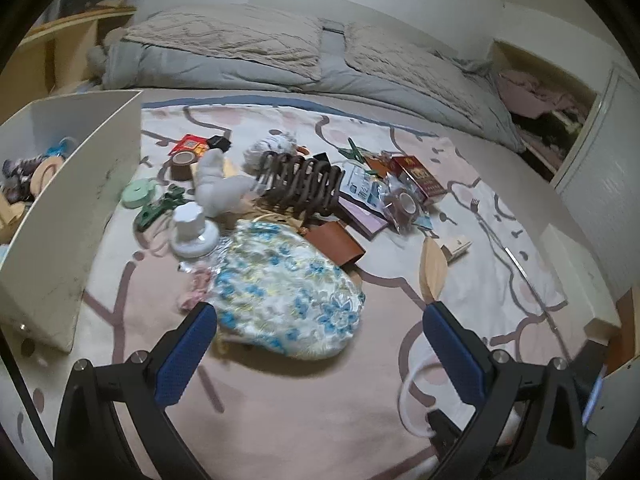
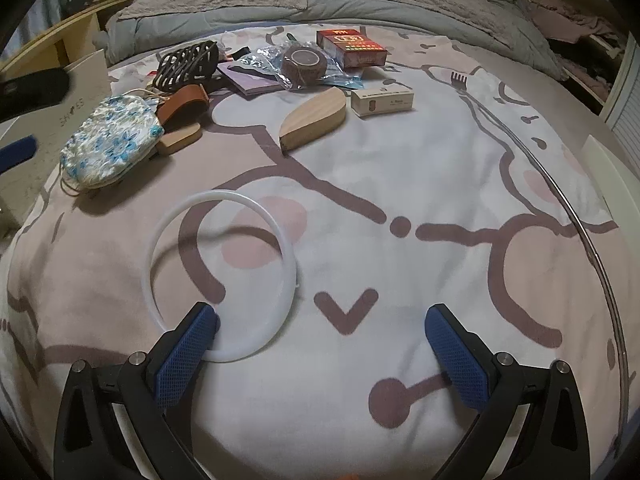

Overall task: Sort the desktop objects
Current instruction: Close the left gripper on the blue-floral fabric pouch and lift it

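A pile of small objects lies on a patterned bed cover. My left gripper (image 1: 320, 344) is open and empty, just short of a blue floral pouch (image 1: 280, 292). Behind the pouch are a white knob-shaped item (image 1: 194, 230), a brown claw hair clip (image 1: 302, 186), a white plush (image 1: 218, 186), tape rolls and a red box (image 1: 418, 178). My right gripper (image 2: 320, 344) is open and empty. A white plastic ring (image 2: 224, 276) lies flat by its left finger (image 2: 184, 360), whose tip overlaps the ring's near rim. A wooden leaf-shaped piece (image 2: 314, 120) and a small cream box (image 2: 382, 100) lie farther ahead.
A white open bin (image 1: 68, 200) with several items inside stands at the left. Folded grey bedding (image 1: 280, 60) runs along the back. A thin metal hoop (image 2: 600, 248) curves along the right side of the cover. A wooden shelf (image 1: 68, 44) stands at the far left.
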